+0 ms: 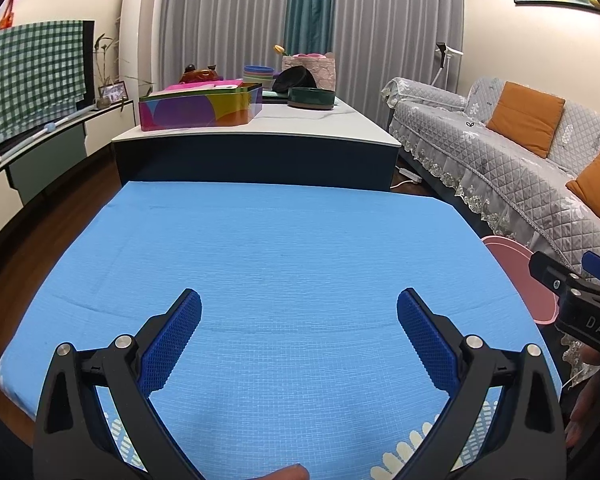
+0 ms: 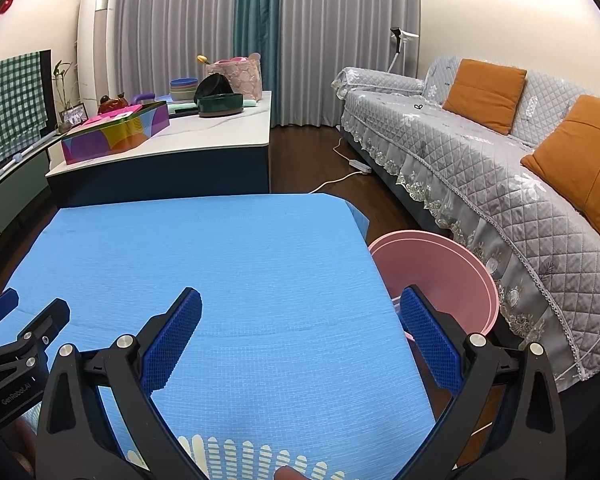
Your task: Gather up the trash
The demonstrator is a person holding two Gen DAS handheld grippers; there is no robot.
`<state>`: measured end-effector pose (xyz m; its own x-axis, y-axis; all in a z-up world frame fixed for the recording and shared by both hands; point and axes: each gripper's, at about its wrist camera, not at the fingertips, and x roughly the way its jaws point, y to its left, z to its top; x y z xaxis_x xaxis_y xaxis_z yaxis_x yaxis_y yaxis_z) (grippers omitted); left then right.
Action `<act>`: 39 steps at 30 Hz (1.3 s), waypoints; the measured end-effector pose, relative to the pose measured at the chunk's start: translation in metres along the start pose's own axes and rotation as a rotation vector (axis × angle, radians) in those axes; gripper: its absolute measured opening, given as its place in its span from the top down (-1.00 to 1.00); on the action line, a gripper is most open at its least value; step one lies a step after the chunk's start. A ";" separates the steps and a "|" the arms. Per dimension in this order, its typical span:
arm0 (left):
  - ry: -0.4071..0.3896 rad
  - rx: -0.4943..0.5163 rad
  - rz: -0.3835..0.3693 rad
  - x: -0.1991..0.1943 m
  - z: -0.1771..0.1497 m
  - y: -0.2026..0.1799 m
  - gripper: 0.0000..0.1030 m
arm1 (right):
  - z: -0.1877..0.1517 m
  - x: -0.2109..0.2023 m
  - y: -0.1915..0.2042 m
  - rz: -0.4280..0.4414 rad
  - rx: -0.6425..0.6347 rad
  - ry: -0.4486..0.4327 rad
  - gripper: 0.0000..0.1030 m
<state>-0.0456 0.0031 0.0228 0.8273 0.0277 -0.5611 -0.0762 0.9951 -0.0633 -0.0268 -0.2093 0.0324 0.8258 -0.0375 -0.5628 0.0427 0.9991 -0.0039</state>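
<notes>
My left gripper (image 1: 299,308) is open and empty above the blue cloth (image 1: 268,264) on the near table. My right gripper (image 2: 300,308) is open and empty above the same blue cloth (image 2: 204,264), its right finger over the pink bin (image 2: 440,276) that stands on the floor at the table's right edge. The bin's inside is mostly hidden from view. In the left wrist view the pink bin (image 1: 516,264) shows behind the right gripper's body (image 1: 580,304). The left gripper's body (image 2: 16,344) shows at the left of the right wrist view. I see no trash on the cloth.
Beyond stands a white-topped coffee table (image 1: 300,128) with a colourful box (image 1: 200,108), a green dish (image 1: 311,98) and bowls. A grey sofa (image 2: 500,168) with orange cushions runs along the right. A power strip (image 2: 360,166) lies on the floor. A TV stand (image 1: 40,148) is at the left.
</notes>
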 end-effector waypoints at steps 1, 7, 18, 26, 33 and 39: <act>0.000 0.000 0.000 0.000 0.000 0.000 -0.85 | 0.000 0.000 0.000 0.000 0.000 0.000 -0.90; 0.001 0.005 -0.004 0.001 0.000 -0.002 -0.85 | 0.000 0.000 0.000 0.000 -0.001 0.001 -0.90; 0.005 0.009 -0.005 0.003 0.000 -0.002 -0.85 | 0.000 0.000 -0.001 -0.002 -0.003 -0.001 -0.90; 0.003 0.011 -0.006 0.004 0.000 -0.003 -0.85 | 0.000 0.000 -0.002 -0.003 -0.005 -0.001 -0.90; 0.004 0.011 -0.006 0.004 0.000 -0.003 -0.85 | 0.000 0.000 -0.002 -0.003 -0.005 -0.001 -0.90; 0.004 0.013 -0.011 0.004 -0.001 -0.003 -0.85 | 0.000 0.000 -0.002 -0.003 -0.005 -0.001 -0.90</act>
<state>-0.0423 -0.0003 0.0203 0.8257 0.0167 -0.5639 -0.0601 0.9965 -0.0585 -0.0268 -0.2110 0.0324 0.8261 -0.0408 -0.5621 0.0428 0.9990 -0.0097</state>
